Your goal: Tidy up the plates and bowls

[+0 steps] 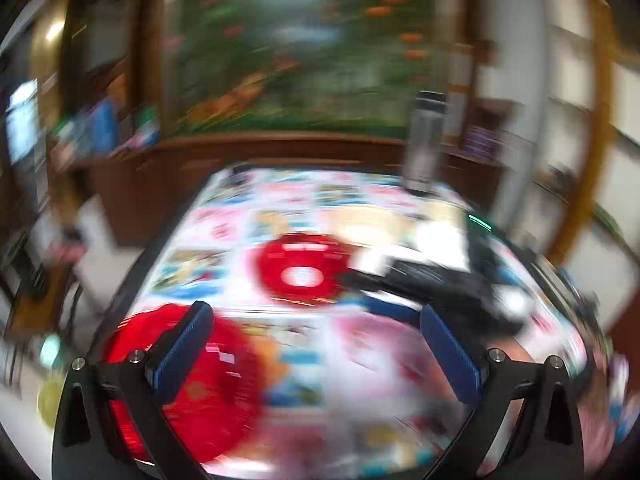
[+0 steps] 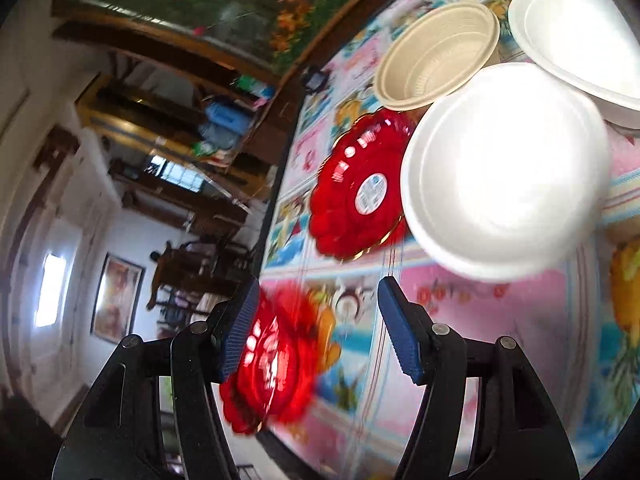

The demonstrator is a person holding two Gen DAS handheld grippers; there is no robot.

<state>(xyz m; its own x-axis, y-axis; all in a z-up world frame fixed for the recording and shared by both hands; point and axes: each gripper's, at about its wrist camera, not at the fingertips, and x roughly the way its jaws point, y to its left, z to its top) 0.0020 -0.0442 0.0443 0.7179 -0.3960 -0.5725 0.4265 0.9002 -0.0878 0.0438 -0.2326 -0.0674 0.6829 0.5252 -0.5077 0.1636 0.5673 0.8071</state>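
Both views are motion-blurred. In the left wrist view my left gripper (image 1: pixel 316 344) is open and empty above a patterned table (image 1: pixel 360 352). A red scalloped plate (image 1: pixel 208 384) lies at the near left under its left finger. A second red plate (image 1: pixel 300 272) with a white label lies mid-table, with the other black gripper (image 1: pixel 432 280) beside it. In the right wrist view my right gripper (image 2: pixel 320 324) is open and empty. A red plate (image 2: pixel 272 364) lies by its left finger, a labelled red plate (image 2: pixel 356 188) farther on, then a white bowl (image 2: pixel 504 172), a beige bowl (image 2: pixel 436 56) and another white bowl (image 2: pixel 580 36).
A steel bottle (image 1: pixel 424 140) stands at the table's far right edge. A wooden counter (image 1: pixel 256 152) runs behind the table under a floral picture (image 1: pixel 304 52). The table edge (image 2: pixel 276 184) runs past the red plates, with chairs (image 2: pixel 192 268) beyond it.
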